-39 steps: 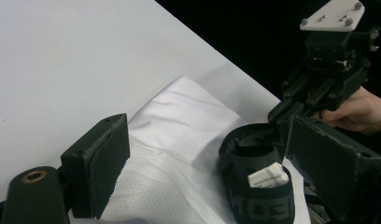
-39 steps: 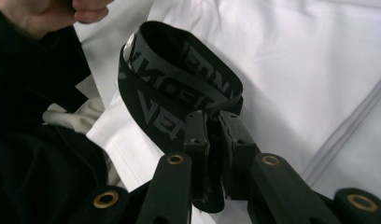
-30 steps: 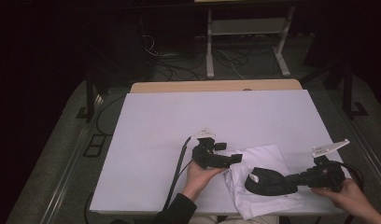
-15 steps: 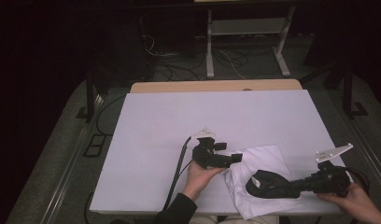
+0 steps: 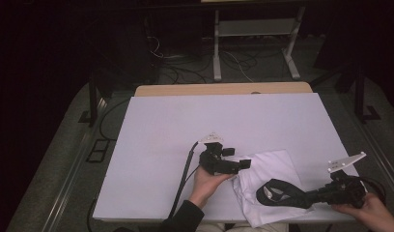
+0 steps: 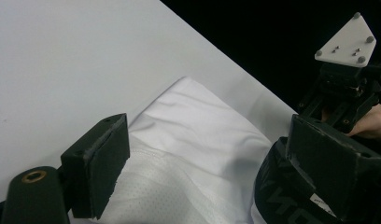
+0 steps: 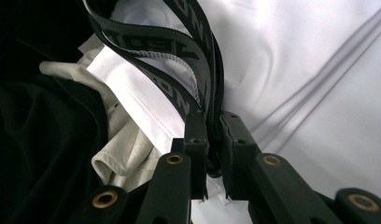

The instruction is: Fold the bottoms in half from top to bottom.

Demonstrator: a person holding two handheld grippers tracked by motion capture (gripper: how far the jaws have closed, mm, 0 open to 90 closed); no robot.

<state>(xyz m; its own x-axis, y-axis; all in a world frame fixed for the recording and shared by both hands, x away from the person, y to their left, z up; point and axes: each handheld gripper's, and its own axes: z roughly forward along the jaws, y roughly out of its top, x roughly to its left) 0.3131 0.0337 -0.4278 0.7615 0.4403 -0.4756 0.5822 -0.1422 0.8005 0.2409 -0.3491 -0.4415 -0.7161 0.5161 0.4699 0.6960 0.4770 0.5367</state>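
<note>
Garment: white cloth (image 5: 270, 186) with a black elastic waistband (image 5: 277, 192) lies at the near right part of the table (image 5: 185, 130), partly over the near edge; it looks like underwear or shorts, but the exact kind is hard to tell.
Right gripper: right gripper (image 7: 213, 122) is nearest to the person, its jaws pressed together on the waistband (image 7: 188, 60), which runs as a double dark strip between them; in the high view the right gripper (image 5: 301, 198) lies low over the cloth with the band standing open as a loop.
Left gripper: left gripper (image 5: 243, 164) is at the left edge of the cloth; in its own view the two jaws are spread wide, with the white cloth (image 6: 198, 154) between and below them, pinching nothing.
Done so far: cloth seems roughly flattened; its far part lies smooth with a straight edge and one corner on the table.
Left to do: judging from this, the fold or the arranging is at an early stage; the waistband is lifted, not yet laid down, and the near part is wrinkled.
Far side: rest of the table surface is bare white, then a wooden strip (image 5: 224, 89) at the back.
</note>
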